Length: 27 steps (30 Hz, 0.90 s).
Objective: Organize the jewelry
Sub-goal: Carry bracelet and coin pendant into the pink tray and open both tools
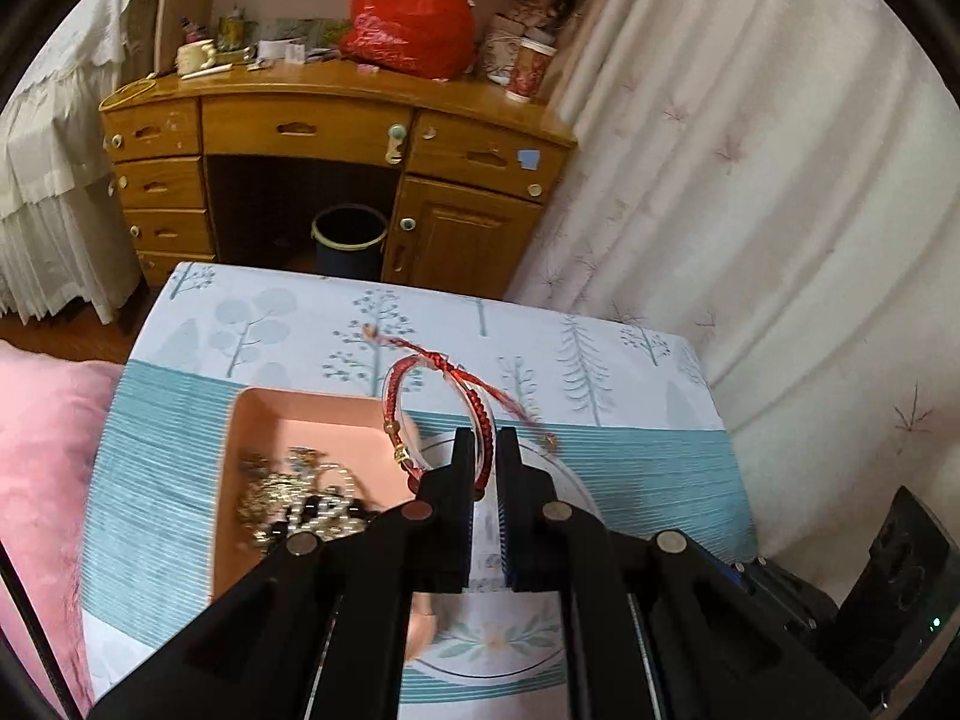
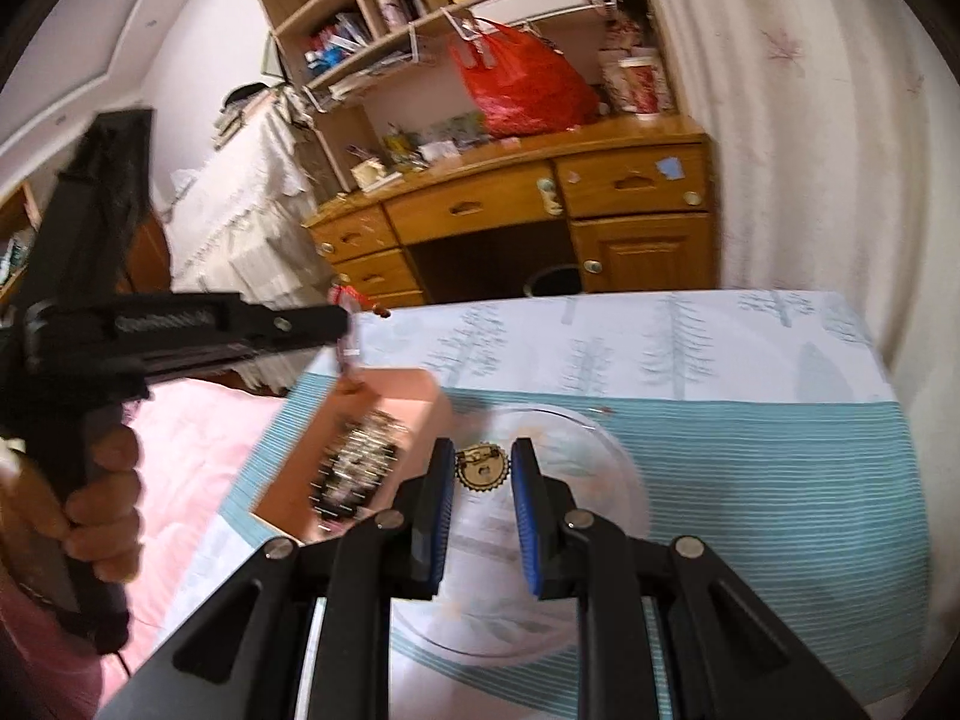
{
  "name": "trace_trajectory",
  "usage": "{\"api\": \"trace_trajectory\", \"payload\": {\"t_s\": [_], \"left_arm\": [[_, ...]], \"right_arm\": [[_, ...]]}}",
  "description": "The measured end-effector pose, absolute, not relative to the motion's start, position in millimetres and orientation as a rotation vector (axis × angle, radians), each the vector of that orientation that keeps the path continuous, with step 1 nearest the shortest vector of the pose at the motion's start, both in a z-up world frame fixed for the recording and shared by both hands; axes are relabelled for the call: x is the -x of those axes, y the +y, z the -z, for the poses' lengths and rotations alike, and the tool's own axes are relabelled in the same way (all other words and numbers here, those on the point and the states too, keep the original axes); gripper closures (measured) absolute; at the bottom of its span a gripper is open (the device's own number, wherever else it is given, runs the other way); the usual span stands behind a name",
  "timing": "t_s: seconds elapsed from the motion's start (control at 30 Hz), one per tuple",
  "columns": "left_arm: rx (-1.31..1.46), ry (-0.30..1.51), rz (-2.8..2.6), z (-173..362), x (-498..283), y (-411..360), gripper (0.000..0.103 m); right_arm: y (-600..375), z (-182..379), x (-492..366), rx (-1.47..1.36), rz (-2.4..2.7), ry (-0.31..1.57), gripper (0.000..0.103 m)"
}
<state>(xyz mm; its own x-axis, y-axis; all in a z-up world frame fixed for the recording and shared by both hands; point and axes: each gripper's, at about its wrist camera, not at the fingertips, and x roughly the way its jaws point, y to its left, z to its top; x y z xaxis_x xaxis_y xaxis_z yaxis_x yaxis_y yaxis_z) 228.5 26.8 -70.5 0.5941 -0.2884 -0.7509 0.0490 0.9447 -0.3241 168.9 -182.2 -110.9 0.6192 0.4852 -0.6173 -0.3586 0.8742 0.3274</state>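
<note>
My left gripper (image 1: 485, 437) is shut on a red braided cord bracelet (image 1: 420, 363), which hangs from the fingertips together with a clear bangle, lifted above the table. In the right wrist view the left gripper (image 2: 343, 324) is at the left in a person's hand (image 2: 105, 498), the blurred bracelet (image 2: 349, 354) dangling over the pink tray (image 2: 414, 396). My right gripper (image 2: 483, 450) holds a round gold brooch (image 2: 483, 469) with a toothed edge between its blue pads (image 2: 445, 480), above a clear glass plate (image 2: 606, 450). The pink tray (image 1: 282, 414) holds a tangled pile of jewelry (image 1: 300, 498).
The table has a blue-and-white tree-print cloth (image 1: 630, 480). A pink quilt (image 1: 42, 450) lies to its left and a white curtain (image 1: 780, 210) hangs to the right. Beyond stand a wooden desk (image 1: 312, 126) with a red bag (image 1: 408, 18) and a dark bin (image 1: 349, 240).
</note>
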Motion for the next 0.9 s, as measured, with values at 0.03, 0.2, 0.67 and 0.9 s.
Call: {"api": "trace_trajectory", "payload": {"t_s": [0.03, 0.2, 0.67, 0.9], "left_arm": [[0.286, 0.915, 0.195, 70.8, -228.4, 33.2, 0.099], [0.297, 0.935, 0.185, 81.1, -228.3, 58.9, 0.099], [0.206, 1.065, -0.008, 114.1, -230.8, 105.9, 0.017], [0.204, 1.076, -0.104, 123.9, -221.9, 135.4, 0.012]], "right_arm": [[-174.8, 109.9, -167.6, -0.187, -0.500, 0.759, 0.084], [-137.7, 110.0, -160.0, -0.206, -0.554, 0.768, 0.084], [-60.7, 140.2, -161.6, -0.091, -0.527, 0.889, 0.073], [-85.6, 147.6, -176.9, -0.122, -0.391, 0.918, 0.060]]}}
